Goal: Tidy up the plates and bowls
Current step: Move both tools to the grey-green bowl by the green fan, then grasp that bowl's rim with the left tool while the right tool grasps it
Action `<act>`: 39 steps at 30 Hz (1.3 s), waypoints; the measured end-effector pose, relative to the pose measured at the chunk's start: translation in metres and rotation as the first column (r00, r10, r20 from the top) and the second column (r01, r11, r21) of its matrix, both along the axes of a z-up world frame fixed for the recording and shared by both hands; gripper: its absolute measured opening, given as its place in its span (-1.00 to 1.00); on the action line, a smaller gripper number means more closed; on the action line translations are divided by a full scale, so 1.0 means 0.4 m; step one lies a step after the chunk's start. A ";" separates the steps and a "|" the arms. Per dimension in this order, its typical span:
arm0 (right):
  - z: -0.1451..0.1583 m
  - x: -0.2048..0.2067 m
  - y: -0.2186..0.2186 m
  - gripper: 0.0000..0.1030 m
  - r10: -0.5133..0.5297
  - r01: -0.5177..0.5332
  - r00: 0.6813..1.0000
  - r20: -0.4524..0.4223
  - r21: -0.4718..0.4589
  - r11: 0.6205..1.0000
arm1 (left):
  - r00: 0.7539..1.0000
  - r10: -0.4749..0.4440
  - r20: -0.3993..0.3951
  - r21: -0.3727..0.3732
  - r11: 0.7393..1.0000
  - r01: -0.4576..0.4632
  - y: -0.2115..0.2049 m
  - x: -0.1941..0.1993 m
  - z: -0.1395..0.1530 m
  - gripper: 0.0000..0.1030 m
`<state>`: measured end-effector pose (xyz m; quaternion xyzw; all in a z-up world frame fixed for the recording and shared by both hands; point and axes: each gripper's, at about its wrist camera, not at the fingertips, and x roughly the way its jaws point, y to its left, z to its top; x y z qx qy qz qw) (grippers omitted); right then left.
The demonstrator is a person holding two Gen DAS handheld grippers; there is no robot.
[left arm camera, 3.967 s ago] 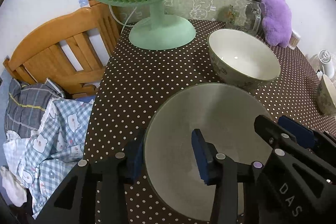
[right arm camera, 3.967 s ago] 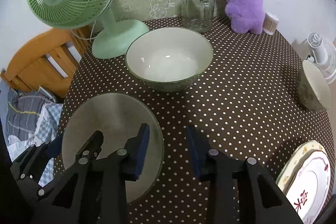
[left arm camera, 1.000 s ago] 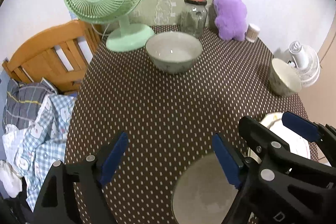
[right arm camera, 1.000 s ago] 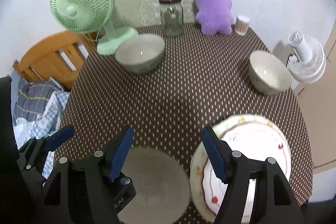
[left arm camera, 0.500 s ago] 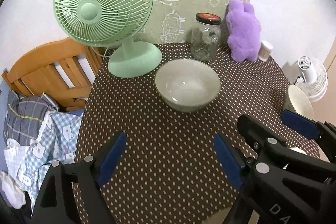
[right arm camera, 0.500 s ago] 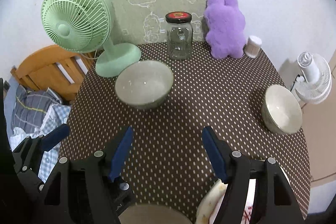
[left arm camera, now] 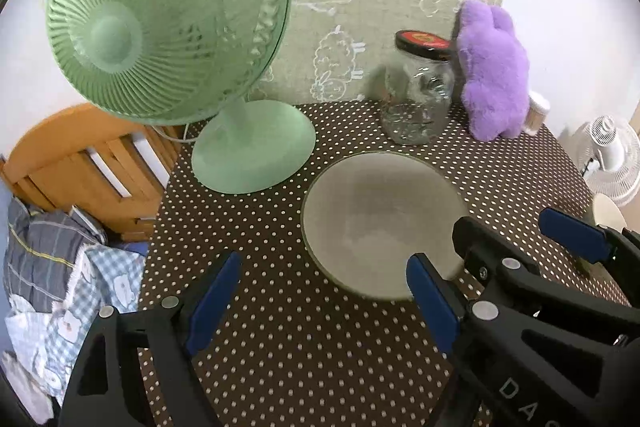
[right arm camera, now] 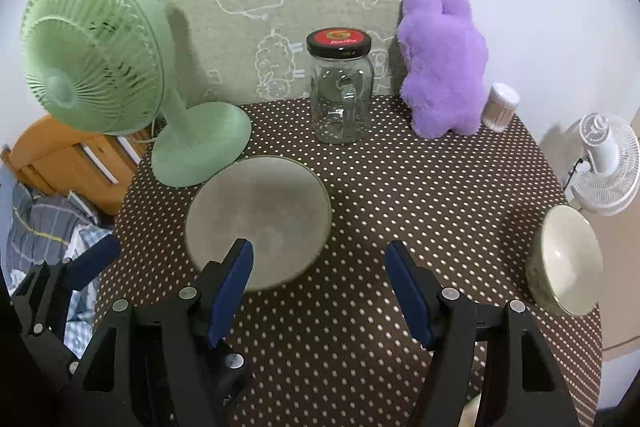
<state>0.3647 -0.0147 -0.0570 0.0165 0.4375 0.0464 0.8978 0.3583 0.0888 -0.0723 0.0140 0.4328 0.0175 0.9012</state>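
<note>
A large grey-white bowl stands upright on the brown dotted tablecloth, just in front of both grippers. My left gripper is open and empty, and its right finger overlaps the bowl's near right rim in the picture. My right gripper is open and empty too, its left finger over the bowl's near rim. A smaller bowl sits near the table's right edge, and in the left wrist view this small bowl is partly hidden behind the right gripper's blue fingertip. No plate is in view.
A green fan stands at the back left, a glass jar and a purple plush at the back, with a small toothpick pot. A white fan is off the right edge, a wooden chair with clothes off the left.
Both grippers have moved forward across the table towards the large bowl, which now looks much bigger. The grey plate and the patterned plate have slipped out of view at the bottom. Both stay open.
</note>
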 end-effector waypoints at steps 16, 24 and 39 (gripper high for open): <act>-0.110 0.144 0.016 0.05 -0.045 0.045 0.998 -0.042 0.006 0.999 | 0.998 0.024 -0.055 0.009 1.000 -0.023 -0.009 0.115 -0.099 0.14; -0.157 0.168 0.008 -0.56 -0.017 0.022 0.995 -0.103 0.047 0.999 | 0.995 0.003 -0.097 -0.005 1.000 -0.003 -0.018 0.130 -0.140 -0.40; -0.150 0.129 0.012 -0.75 -0.004 0.002 0.993 -0.120 -0.016 1.000 | 0.993 -0.004 -0.117 0.003 1.000 0.004 -0.014 0.075 -0.129 -0.43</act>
